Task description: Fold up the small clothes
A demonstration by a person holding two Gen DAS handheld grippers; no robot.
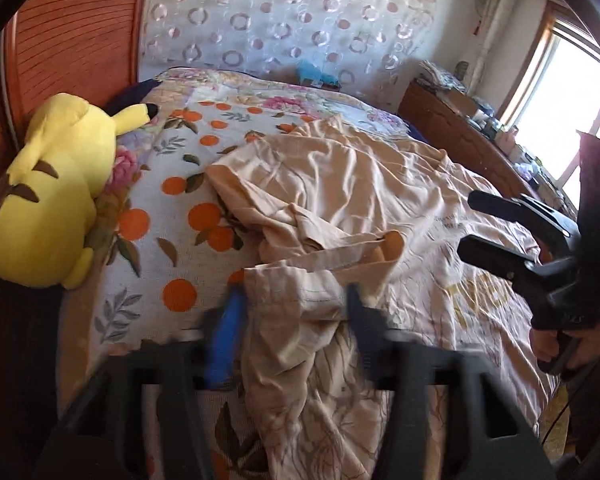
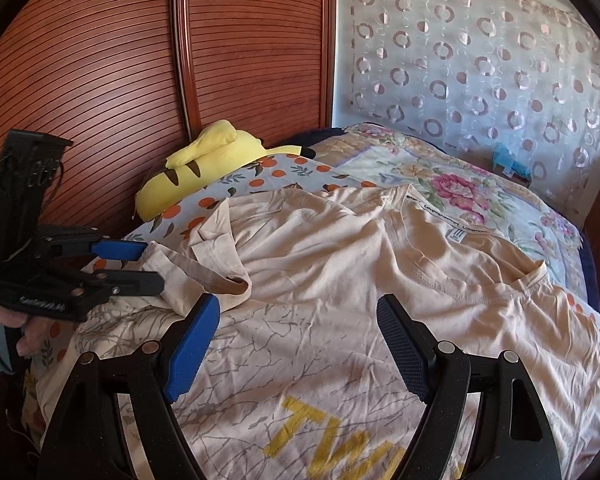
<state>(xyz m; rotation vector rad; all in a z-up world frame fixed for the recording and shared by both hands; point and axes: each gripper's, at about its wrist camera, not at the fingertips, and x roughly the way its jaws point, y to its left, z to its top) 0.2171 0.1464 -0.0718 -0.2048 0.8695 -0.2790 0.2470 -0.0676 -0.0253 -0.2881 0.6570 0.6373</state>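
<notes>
A peach cotton T-shirt with yellow lettering lies rumpled, neck away from the camera, on the bed's orange-print cover, folding barely begun. The left gripper has its fingers narrowly parted around the sleeve's edge, though whether they pinch it is unclear. The right gripper hangs wide and empty over the chest; both sleeves and the body await folding.

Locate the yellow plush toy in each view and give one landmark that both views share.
Left wrist view: the yellow plush toy lies at the left edge, on the bed against the brown slatted wardrobe.
Right wrist view: the toy sits left of centre in the upper half, beyond the beige T-shirt.
Shared landmark: the circle-patterned curtain.
</notes>
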